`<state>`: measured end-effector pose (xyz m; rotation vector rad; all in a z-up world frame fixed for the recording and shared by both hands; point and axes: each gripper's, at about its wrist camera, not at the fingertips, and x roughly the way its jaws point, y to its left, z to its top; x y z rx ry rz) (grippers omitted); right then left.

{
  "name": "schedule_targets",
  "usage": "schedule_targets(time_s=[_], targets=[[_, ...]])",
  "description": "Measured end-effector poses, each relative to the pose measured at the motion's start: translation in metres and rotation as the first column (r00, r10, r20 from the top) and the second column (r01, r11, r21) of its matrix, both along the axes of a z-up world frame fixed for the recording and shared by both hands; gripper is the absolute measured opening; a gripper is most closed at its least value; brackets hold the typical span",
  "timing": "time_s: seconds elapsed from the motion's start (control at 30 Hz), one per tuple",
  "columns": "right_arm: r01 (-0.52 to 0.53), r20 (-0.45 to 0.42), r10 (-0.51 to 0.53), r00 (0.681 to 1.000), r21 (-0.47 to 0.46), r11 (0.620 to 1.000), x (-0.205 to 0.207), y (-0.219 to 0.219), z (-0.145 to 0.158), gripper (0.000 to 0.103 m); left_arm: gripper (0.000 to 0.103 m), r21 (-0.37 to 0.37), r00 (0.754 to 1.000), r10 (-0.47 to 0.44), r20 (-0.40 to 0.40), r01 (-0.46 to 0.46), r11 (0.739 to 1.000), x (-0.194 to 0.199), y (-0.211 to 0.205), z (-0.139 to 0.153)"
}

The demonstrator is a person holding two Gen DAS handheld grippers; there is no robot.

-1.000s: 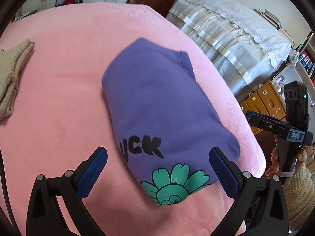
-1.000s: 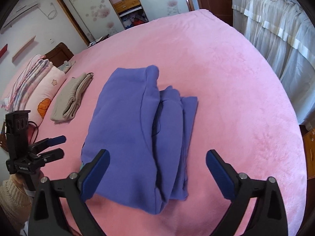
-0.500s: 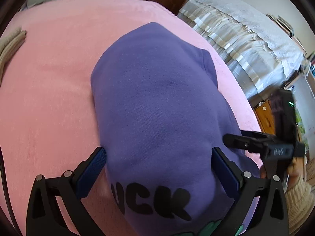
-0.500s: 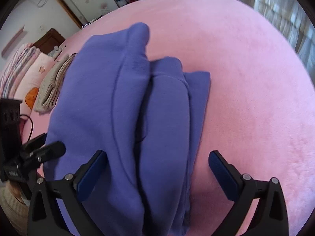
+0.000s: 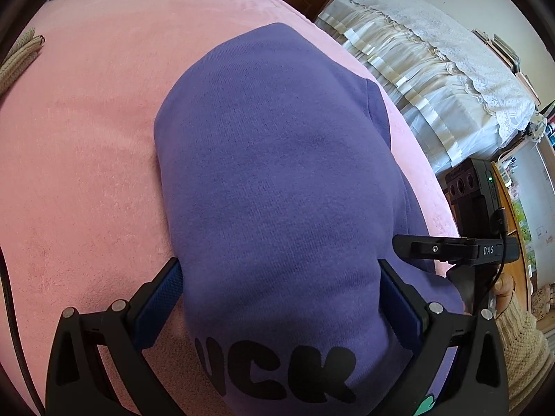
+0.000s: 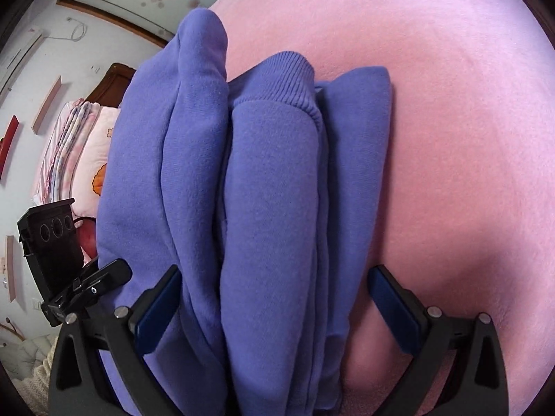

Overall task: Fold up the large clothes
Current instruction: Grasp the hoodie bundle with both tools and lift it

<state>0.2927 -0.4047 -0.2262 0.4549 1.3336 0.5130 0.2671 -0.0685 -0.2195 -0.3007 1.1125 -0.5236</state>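
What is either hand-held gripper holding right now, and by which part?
Nothing is clamped. The left hand-held gripper and right hand-held gripper are both open, each straddling an end of the folded purple fleece sweatshirt on the pink blanket.

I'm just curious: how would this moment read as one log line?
task: fold clothes | purple sweatshirt folded on pink bed | left gripper open, straddling it | right gripper open, straddling it
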Motion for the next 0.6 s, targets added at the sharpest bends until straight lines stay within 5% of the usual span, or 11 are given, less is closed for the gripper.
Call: schedule_targets(time_s=[0.13, 0.17, 0.37, 0.6], targets=[[-0.017, 0.048, 0.018, 0.999, -0.016, 1.000, -0.001, 0.012, 0.005, 0.101, 0.103, 0.032, 0.999, -0.009, -0.048, 0.010, 0.999, 0.006, -0.006, -0.001], [-0.025, 0.064, 0.026, 0.998, -0.012, 1.000, -0.003, 0.015, 0.009, 0.093, 0.103, 0.029, 0.998, -0.014, -0.061, 0.016, 0.999, 0.008, -0.005, -0.001], [-0.053, 0.121, 0.057, 0.991, -0.034, 0.998, -0.014, 0.020, 0.024, 0.079, 0.103, -0.073, 0.986, -0.082, -0.143, 0.072, 0.995, 0.011, 0.010, -0.007], [-0.040, 0.141, 0.045, 0.989, -0.033, 0.999, -0.017, 0.020, 0.027, 0.067, 0.103, -0.076, 0.991, -0.048, -0.123, 0.039, 0.996, 0.009, 0.002, -0.009]])
